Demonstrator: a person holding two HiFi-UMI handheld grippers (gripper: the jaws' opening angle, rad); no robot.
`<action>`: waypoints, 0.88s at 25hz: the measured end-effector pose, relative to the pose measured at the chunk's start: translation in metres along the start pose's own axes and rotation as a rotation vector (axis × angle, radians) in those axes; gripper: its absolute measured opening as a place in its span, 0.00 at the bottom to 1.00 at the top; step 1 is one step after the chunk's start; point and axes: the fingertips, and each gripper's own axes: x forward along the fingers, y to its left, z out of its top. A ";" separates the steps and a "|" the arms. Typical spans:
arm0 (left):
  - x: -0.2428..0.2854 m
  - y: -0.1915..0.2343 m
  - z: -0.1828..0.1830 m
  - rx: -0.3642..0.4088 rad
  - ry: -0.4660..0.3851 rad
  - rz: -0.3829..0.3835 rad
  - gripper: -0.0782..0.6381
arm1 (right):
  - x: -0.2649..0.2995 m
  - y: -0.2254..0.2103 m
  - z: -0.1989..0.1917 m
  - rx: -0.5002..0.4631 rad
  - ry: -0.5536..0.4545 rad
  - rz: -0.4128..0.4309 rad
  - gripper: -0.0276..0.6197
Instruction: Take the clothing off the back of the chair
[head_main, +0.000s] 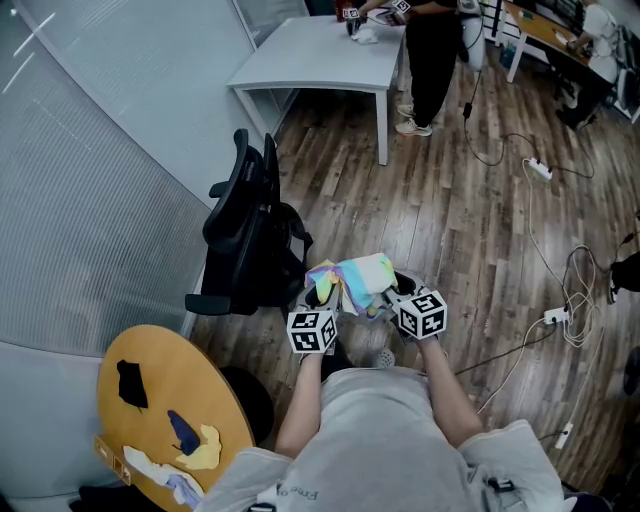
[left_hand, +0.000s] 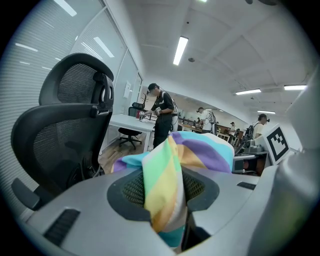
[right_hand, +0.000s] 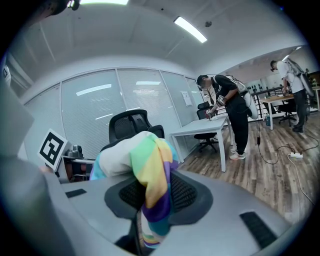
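A pastel striped piece of clothing (head_main: 355, 282) hangs bunched between my two grippers, just right of the black mesh office chair (head_main: 248, 235) and clear of its back. My left gripper (head_main: 322, 302) is shut on one end of the clothing (left_hand: 165, 182); the fabric is pinched between its jaws. My right gripper (head_main: 398, 297) is shut on the other end of the clothing (right_hand: 152, 190), which drapes over its pads. The chair (left_hand: 60, 130) fills the left of the left gripper view; its headrest (right_hand: 131, 122) shows behind the fabric in the right gripper view.
A white table (head_main: 320, 55) stands beyond the chair with a person (head_main: 432, 50) working at it. A round wooden table (head_main: 165, 410) with scraps of cloth lies at my lower left. Cables and power strips (head_main: 560, 310) trail across the wood floor at right. A glass wall (head_main: 90, 190) runs along the left.
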 end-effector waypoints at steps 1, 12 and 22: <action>0.000 0.001 0.000 0.001 0.000 0.002 0.32 | 0.001 0.000 0.000 0.000 0.000 0.001 0.21; -0.002 -0.004 -0.003 0.003 0.007 -0.011 0.32 | -0.003 -0.001 -0.004 -0.006 0.010 -0.009 0.21; -0.002 0.000 -0.002 0.001 0.004 -0.005 0.32 | 0.001 0.000 -0.003 -0.011 0.013 0.007 0.21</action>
